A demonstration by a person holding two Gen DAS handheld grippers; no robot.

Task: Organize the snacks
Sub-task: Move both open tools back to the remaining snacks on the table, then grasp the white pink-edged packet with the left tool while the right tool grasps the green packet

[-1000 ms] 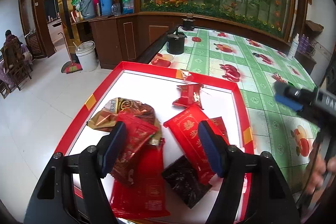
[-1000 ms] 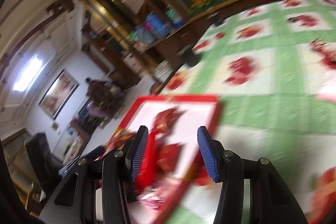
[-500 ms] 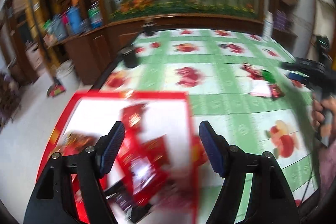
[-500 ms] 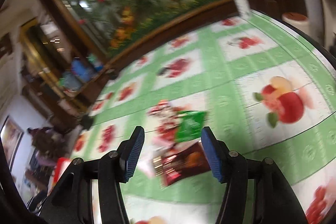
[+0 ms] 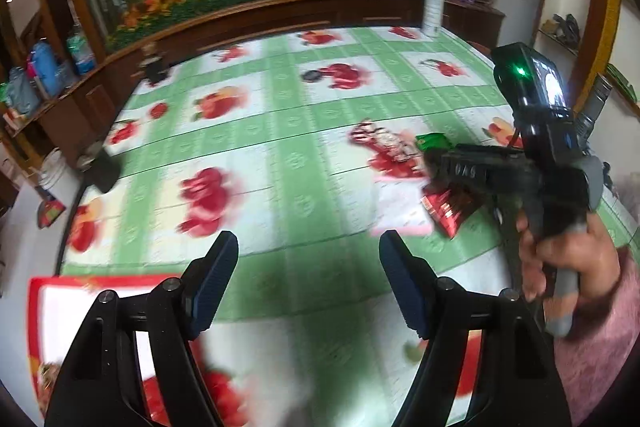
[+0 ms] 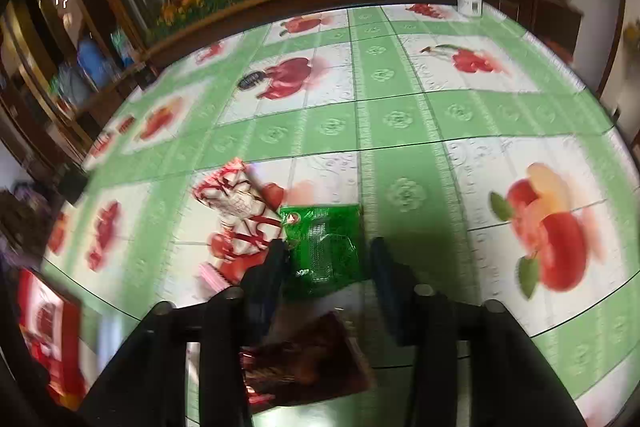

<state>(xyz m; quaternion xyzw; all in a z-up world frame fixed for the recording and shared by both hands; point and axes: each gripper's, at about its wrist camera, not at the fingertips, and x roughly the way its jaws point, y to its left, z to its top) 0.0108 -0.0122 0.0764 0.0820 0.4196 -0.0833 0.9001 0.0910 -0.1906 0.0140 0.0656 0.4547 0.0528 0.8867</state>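
the table (image 6: 400,119), under its green-and-white fruit-print cloth, fills both views and serves as the landmark here. at its near left corner sits the red-rimmed tray (image 5: 36,291) with red snack packets already in it. out on the cloth toward the right side lies a small cluster of loose snacks: a red-and-white packet (image 6: 236,207), a green packet (image 6: 324,247) just beside it, and a dark brown packet (image 6: 308,363) nearer the table's front edge.

the left gripper (image 5: 308,279) hangs over bare cloth near the tray with its jaws well apart and nothing between them. the right gripper (image 6: 328,263), held in a person's hand (image 5: 568,255), is over the cluster and its jaws are closing with the green packet between them; blur hides whether the pads press on it.

the step in hand looks like picking up the green packet. the next move calls for a firm pinch on the thin wrapper, then a lift clear of its neighbours toward the tray.
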